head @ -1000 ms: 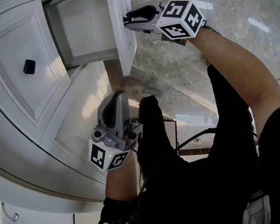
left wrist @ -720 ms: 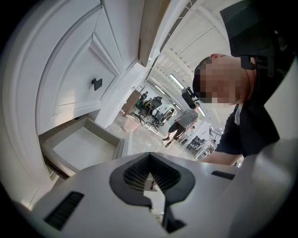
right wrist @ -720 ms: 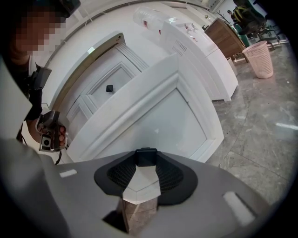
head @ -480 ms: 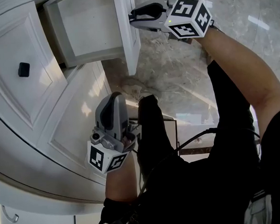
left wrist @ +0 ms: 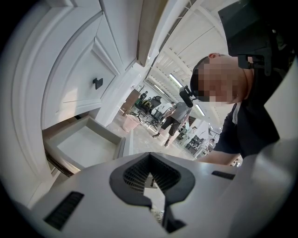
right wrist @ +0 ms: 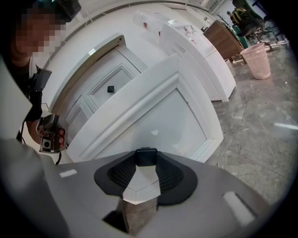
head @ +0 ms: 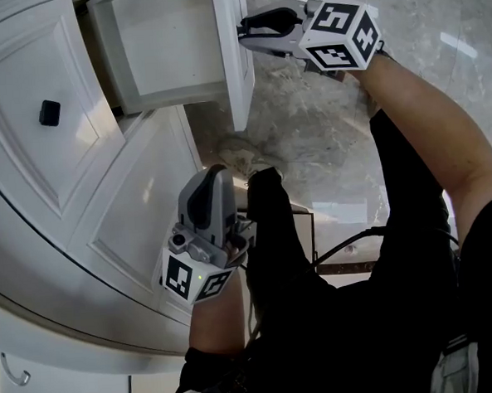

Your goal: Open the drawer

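Observation:
The white drawer stands pulled out of the curved white cabinet, and its inside is bare. My right gripper is at the drawer front, shut on the front's small black knob, which sits between the pads. My left gripper hangs lower, beside the cabinet's panel, shut with nothing in it and touching nothing. The left gripper view looks up at the open drawer from below, with its fingertips meeting.
A second drawer with a black knob stays closed to the left of the open one. Marble floor lies under the drawer front. A pink bin and a white counter stand further off. People are in the distance.
The drawer front and my right gripper have shifted a little to the right in the head view, so the drawer is slightly further out. My left gripper has hardly moved.

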